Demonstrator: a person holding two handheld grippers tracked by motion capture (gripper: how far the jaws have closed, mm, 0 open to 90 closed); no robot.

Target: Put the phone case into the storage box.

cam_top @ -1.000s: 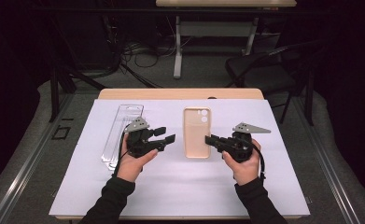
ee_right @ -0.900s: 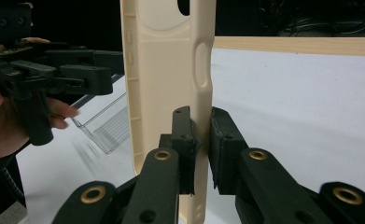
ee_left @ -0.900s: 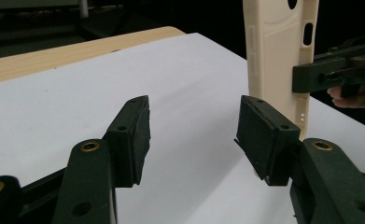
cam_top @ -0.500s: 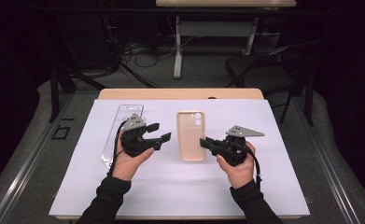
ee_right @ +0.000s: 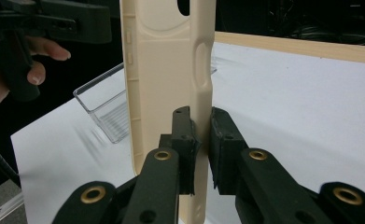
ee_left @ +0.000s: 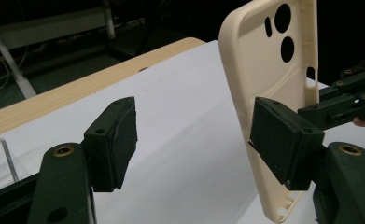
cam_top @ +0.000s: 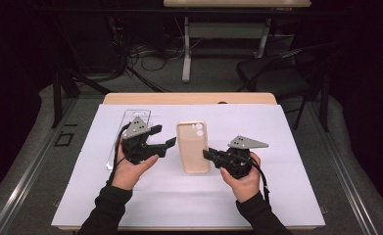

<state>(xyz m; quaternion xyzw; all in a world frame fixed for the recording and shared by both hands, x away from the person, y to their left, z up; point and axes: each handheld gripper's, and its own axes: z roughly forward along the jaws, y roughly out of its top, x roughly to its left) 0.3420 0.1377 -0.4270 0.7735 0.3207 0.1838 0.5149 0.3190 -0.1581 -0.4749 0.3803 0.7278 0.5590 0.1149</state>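
We see bare sheet (cam_top: 179,196) before the case (cam_top: 193,147); the clear tray (cam_top: 130,132) crowds our left gripper (cam_top: 160,138).

A cream phone case (cam_top: 193,147) of smooth, matt plastic with a soft, rubbery look. The left gripper (ee_left: 194,140) and the right gripper (ee_right: 200,140) are matt black plastic with brass-coloured metal pins at the joints; their pads look slightly rough and rubbery. A clear, glossy plastic tray (cam_top: 128,137) lies on a white, matt paper-like sheet (cam_top: 277,196). The table (cam_top: 189,98) beneath has a pale wood-grain edge. A flat grey plate (cam_top: 248,142) has a dull metallic look.
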